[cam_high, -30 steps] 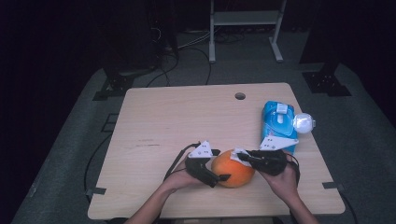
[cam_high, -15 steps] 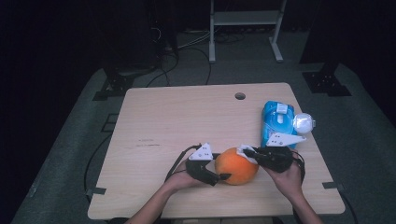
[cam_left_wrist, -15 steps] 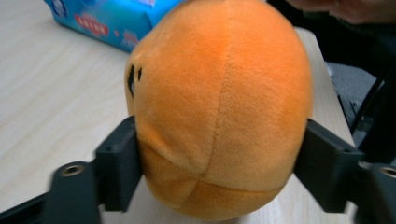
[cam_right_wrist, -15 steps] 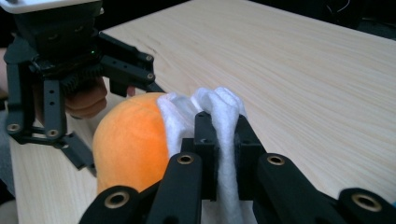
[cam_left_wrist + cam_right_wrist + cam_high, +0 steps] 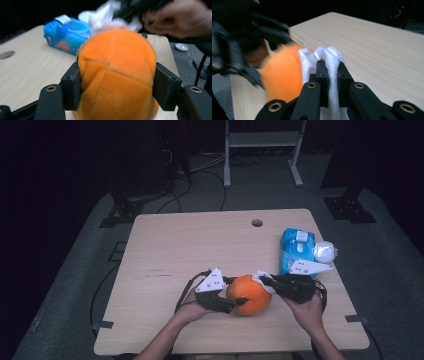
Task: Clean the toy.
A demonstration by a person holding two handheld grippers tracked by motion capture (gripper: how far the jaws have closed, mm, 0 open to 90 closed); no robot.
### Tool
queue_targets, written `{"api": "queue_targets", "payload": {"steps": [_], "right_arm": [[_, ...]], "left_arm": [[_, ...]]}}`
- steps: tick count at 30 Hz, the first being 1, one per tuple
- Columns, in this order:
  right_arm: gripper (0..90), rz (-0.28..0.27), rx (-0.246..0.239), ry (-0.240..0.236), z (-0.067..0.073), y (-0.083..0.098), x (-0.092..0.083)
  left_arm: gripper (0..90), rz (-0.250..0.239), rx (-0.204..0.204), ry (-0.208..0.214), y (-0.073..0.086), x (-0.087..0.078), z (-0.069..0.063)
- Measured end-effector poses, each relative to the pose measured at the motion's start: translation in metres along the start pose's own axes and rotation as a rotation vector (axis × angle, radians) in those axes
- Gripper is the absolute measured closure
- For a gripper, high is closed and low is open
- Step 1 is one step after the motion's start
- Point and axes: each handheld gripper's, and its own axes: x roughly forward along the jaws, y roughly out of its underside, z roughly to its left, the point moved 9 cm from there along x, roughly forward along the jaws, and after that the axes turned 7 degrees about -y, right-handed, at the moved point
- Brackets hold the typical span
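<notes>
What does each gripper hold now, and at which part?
The left gripper has been closing its jaws on the orange plush ball, gripping its two sides. The right gripper pinches a white wipe near its bunched middle, against the ball.

Wide bare table (image 5: 175, 250) left and ahead of orange plush ball (image 5: 248, 294). Blocked on right by blue wipes pack (image 5: 295, 249) and white ball (image 5: 325, 252), just beside right gripper (image 5: 262, 279).

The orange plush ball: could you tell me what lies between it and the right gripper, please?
A white wipe, pinched in the right gripper, lies against the orange plush ball, as the right gripper view shows.
</notes>
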Motion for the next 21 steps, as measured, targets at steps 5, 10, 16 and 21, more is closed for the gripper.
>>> {"api": "queue_targets", "payload": {"steps": [5, 10, 16, 21], "right_arm": [[83.2, 0.023, 0.016, 0.001, -0.002, 0.005, 0.007], [83.3, 0.014, 0.002, -0.018, 0.007, 0.001, 0.007], [83.2, -0.003, -0.067, -0.082, 0.035, -0.013, 0.012], [83.2, -0.032, -0.035, -0.076, 0.026, -0.016, 0.007]], "left_arm": [[34.8, 0.022, -0.007, 0.002, 0.004, 0.0, 0.002], [34.3, 0.075, 0.005, -0.001, 0.012, 0.009, -0.003], [34.9, 0.074, -0.001, -0.003, 0.007, 0.005, -0.002], [35.5, 0.064, 0.014, -0.022, -0.006, -0.005, 0.001]]}}
